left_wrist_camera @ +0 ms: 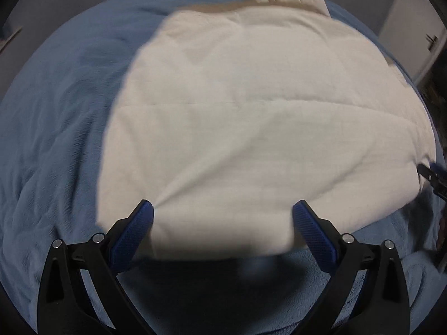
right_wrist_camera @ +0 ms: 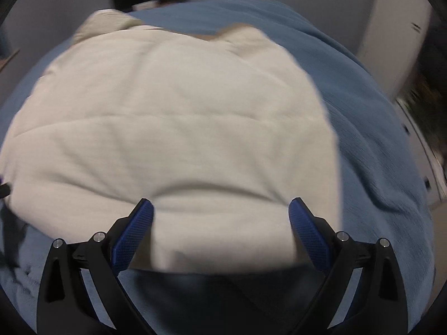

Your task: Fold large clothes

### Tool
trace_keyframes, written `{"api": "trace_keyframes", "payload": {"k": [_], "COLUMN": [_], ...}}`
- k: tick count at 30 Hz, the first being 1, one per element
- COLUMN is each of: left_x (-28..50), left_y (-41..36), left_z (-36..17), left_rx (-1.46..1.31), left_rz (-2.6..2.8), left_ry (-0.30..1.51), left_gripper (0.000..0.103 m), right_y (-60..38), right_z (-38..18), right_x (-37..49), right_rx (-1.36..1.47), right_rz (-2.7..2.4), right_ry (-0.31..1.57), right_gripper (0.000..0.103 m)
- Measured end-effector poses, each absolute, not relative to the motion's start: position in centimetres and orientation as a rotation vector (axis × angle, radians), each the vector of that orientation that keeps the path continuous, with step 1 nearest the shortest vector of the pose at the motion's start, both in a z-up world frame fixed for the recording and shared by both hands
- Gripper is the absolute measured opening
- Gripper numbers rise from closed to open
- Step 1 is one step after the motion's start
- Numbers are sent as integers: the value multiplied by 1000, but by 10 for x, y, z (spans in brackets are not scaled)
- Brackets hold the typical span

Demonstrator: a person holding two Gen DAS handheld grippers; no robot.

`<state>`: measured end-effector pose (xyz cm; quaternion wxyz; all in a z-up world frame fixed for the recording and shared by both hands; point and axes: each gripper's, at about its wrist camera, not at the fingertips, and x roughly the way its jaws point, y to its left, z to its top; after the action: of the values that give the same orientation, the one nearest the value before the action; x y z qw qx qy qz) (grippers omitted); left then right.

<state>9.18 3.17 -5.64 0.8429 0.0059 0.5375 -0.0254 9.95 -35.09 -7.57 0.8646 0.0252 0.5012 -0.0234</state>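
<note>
No writing or label can be read on anything here. A cream garment [left_wrist_camera: 251,128] lies spread flat on a bed covered by a blue blanket [left_wrist_camera: 56,128], its near hem toward the bed's near edge. Grey walls and a white door (blurred) stand beyond. The left gripper [left_wrist_camera: 223,209] and the right gripper [right_wrist_camera: 221,208] each hang over that hem, jaws wide apart, gripping nothing.
</note>
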Motion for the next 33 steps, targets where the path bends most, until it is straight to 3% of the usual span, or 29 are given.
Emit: {"api": "trace_keyframes", "payload": {"k": [12, 20, 25, 33], "left_x": [-3, -54, -53, -51], "left_y": [0, -39, -45, -33], "left_z": [22, -5, -17, -21], "left_rx": [-42, 130, 201, 157], "left_rz": [-52, -96, -84, -74], "left_ry": [886, 886, 869, 863], "left_gripper": [97, 97, 97, 96], "right_y": [-307, -257, -246, -261], "right_z": [0, -21, -32, -37], "right_x": [0, -65, -66, -61], "right_rx": [193, 64, -28, 50], "right_rz": [-36, -23, -48, -71], "right_ry": [910, 922, 900, 895], "right_gripper": [95, 95, 95, 95]}}
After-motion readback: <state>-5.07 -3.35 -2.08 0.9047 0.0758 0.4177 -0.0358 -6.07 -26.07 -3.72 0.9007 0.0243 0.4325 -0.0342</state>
